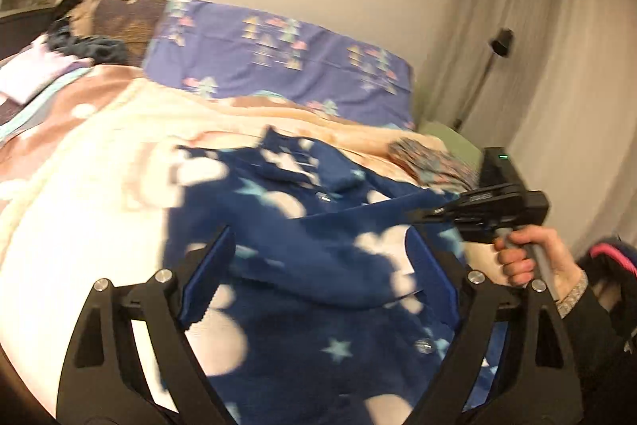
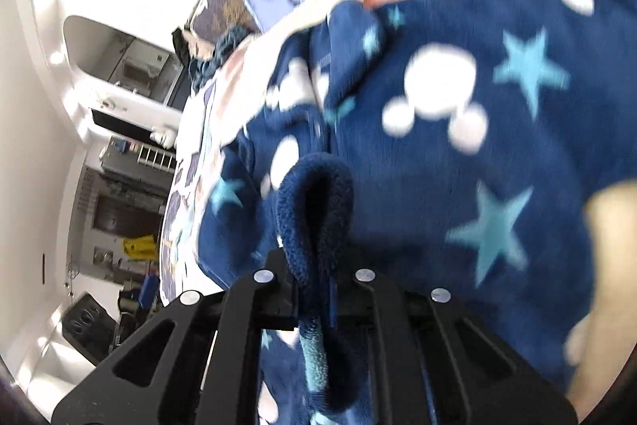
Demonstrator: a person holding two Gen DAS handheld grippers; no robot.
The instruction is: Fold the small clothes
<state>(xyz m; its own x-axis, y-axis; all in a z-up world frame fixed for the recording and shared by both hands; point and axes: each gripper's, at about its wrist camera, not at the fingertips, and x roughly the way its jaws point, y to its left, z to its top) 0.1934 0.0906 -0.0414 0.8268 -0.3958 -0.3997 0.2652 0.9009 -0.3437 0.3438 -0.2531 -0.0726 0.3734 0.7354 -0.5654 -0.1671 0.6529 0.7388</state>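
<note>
A small navy fleece garment (image 1: 318, 241) with white mouse heads and light-blue stars lies on a bed with a pink and cream blanket (image 1: 99, 186). My left gripper (image 1: 322, 265) is open just above the garment, its blue-padded fingers (image 1: 207, 277) spread wide on either side of a fold. My right gripper (image 2: 314, 289) is shut on a pinched fold of the same garment (image 2: 458, 146) and holds it up. From the left wrist view the right gripper (image 1: 418, 216) sits at the garment's right edge, held by a hand.
A purple patterned pillow (image 1: 278, 58) lies at the head of the bed. Other clothes (image 1: 91, 46) are heaped at the far left. A small patterned cloth (image 1: 434, 158) lies at the right edge. Curtains (image 1: 557, 46) hang on the right. Shelves and furniture (image 2: 119, 146) stand beyond the bed.
</note>
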